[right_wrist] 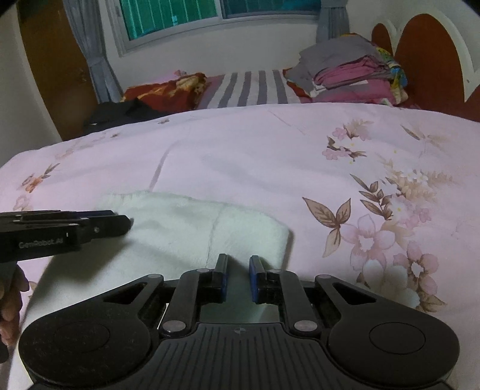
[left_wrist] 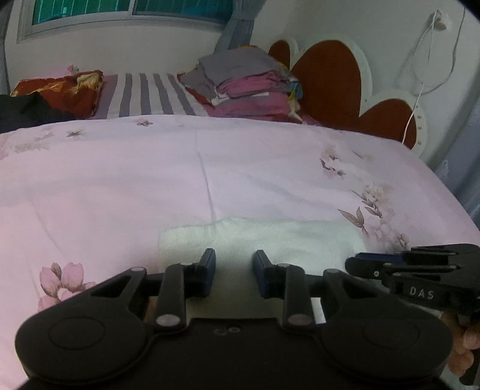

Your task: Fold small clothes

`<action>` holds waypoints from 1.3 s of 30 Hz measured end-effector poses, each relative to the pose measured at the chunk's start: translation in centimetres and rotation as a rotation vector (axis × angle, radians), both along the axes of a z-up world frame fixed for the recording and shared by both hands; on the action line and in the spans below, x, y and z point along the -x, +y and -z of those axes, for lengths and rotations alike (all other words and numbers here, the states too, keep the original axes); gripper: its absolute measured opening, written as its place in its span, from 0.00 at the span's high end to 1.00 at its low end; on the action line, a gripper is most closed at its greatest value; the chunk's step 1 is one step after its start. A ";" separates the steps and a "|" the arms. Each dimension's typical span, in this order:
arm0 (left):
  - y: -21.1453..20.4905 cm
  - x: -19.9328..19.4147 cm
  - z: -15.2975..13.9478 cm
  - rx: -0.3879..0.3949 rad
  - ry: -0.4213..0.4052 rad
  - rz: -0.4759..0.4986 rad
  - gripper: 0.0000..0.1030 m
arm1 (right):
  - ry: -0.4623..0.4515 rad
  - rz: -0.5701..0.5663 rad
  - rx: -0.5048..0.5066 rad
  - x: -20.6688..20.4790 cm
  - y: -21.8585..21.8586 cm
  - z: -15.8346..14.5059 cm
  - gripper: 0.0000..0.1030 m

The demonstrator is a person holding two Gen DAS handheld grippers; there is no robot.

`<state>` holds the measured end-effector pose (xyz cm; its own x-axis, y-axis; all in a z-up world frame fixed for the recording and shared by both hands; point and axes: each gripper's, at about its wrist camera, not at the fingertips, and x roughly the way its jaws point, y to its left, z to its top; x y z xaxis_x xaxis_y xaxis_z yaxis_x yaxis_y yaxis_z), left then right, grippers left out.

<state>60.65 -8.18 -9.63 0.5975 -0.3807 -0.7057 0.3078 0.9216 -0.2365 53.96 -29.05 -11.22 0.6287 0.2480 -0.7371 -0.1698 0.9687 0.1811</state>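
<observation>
Left claw (left_wrist: 234,261) narrow, empty, above white garment (left_wrist: 270,237); right claw (right_wrist: 238,265) narrow, empty; clothes pile (right_wrist: 354,75) far off.

A pink floral bedspread (right_wrist: 240,150) leads to a striped sheet (right_wrist: 249,88), red pillow (right_wrist: 168,90) and stacked linens (right_wrist: 354,78).

A home bedroom: floral-sheeted bed (left_wrist: 150,180), heart-shaped headboard (left_wrist: 330,84), pillow (left_wrist: 66,90), curtained window (right_wrist: 210,15).

A bed (right_wrist: 240,144) under a pale pink floral cover carries a white fluffy garment (right_wrist: 192,228) near its front edge. Toward the far edge lie a striped sheet (right_wrist: 252,88), a stack of folded clothes (right_wrist: 354,75), a red patterned pillow (right_wrist: 168,90) and a dark cloth (right_wrist: 120,115).
</observation>
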 end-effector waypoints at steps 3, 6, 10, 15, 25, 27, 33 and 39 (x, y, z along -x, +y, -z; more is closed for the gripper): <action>1.1 2.6 -1.7 0.053 -0.044 0.000 0.74 | -0.006 0.007 0.007 0.5 0.0 -0.3 0.88; 2.0 5.2 -2.5 0.072 -0.066 -0.001 0.76 | -0.036 0.012 0.005 2.2 -0.1 -1.5 0.88; 1.5 6.4 -1.3 0.055 -0.034 -0.010 0.76 | -0.054 -0.019 -0.037 4.0 1.1 -2.3 0.88; 0.5 7.6 -2.6 -0.020 -0.074 0.031 0.76 | -0.035 0.037 0.112 3.9 1.9 -0.9 0.88; 0.7 11.5 -0.9 0.050 -0.045 0.050 0.77 | -0.052 -0.117 0.099 9.5 4.0 -2.4 0.88; 0.0 11.3 -1.0 0.060 -0.014 0.065 0.77 | -0.072 -0.081 0.179 9.4 4.4 -1.0 0.88; 1.7 16.0 -1.9 0.048 -0.050 0.073 0.79 | -0.043 -0.041 0.166 10.3 3.7 -2.8 0.88; 3.1 19.9 -0.4 0.063 0.006 0.065 0.79 | -0.028 -0.142 0.071 15.7 4.8 -3.1 0.87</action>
